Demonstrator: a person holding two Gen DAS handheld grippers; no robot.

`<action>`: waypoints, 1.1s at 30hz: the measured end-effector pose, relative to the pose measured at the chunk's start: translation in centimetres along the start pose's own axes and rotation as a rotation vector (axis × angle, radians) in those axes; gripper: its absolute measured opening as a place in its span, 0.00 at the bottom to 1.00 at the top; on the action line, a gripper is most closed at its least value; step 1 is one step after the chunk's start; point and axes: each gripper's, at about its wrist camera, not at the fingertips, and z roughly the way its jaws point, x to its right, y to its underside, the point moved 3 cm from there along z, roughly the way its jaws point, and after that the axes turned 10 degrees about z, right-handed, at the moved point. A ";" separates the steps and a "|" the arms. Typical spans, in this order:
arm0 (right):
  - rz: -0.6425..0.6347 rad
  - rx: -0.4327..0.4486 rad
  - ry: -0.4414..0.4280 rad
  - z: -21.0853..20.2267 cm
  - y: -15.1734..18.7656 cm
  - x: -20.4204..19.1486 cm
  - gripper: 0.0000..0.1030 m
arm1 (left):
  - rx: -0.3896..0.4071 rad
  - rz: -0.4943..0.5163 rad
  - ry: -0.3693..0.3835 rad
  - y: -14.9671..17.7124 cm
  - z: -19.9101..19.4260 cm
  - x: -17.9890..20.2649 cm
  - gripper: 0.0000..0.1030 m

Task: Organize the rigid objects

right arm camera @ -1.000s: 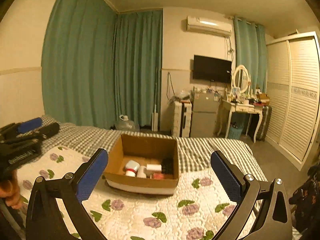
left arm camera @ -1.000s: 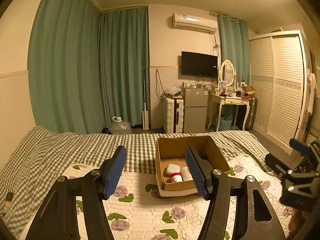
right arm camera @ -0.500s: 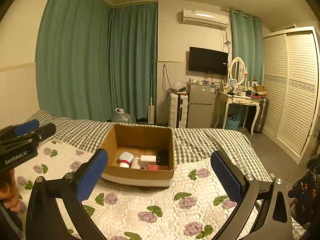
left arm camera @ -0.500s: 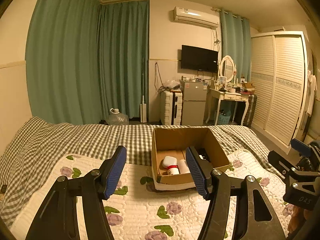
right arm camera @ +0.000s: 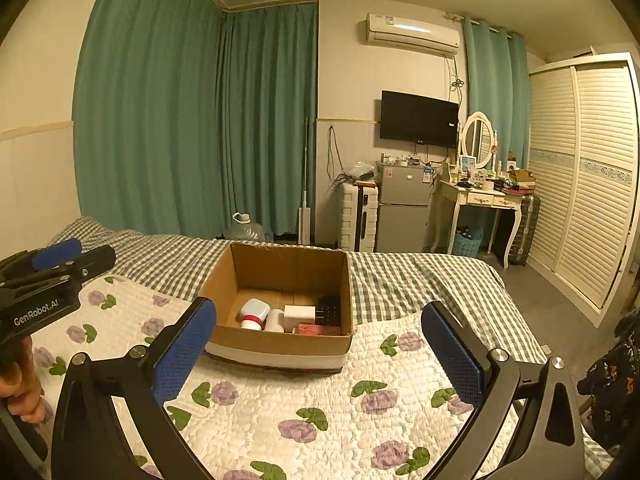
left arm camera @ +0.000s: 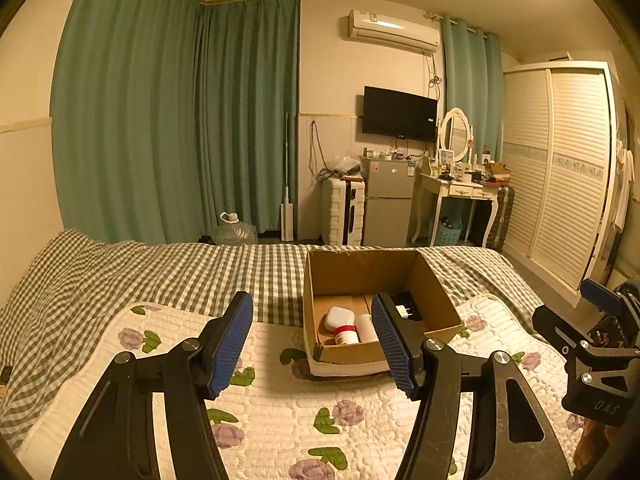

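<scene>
An open cardboard box (left arm camera: 436,292) (right arm camera: 276,340) sits on the floral quilt. Inside lie a white bottle with a red band (left arm camera: 345,330) (right arm camera: 253,314), a white block (right arm camera: 299,313), a black item (right arm camera: 329,309) and a pink item (right arm camera: 316,329). My left gripper (left arm camera: 312,340) is open and empty, held above the quilt in front of the box. My right gripper (right arm camera: 320,352) is open wide and empty, also in front of the box. Each gripper shows at the edge of the other's view, the right one (left arm camera: 600,356) and the left one (right arm camera: 44,280).
The bed has a floral quilt (right arm camera: 320,408) over a checked sheet (left arm camera: 160,272). Beyond the bed stand a water jug (left arm camera: 234,232), a white suitcase (left arm camera: 344,210), a small fridge (left arm camera: 390,204), a dressing table (left arm camera: 460,196) and a wardrobe (left arm camera: 560,200).
Both grippers have pulled back and tilted, so the box sits a little farther and the room appears higher. Jaws stay open; nothing was grasped.
</scene>
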 end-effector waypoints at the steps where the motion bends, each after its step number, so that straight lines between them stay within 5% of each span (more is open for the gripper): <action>1: 0.000 -0.002 0.001 0.1 0.1 0.0 1.00 | -0.001 0.002 -0.002 0.0 0.1 0.0 0.63; 33: 0.017 -0.034 0.004 0.6 0.3 0.6 1.00 | -0.035 -0.005 -0.008 1.0 1.2 -0.2 0.63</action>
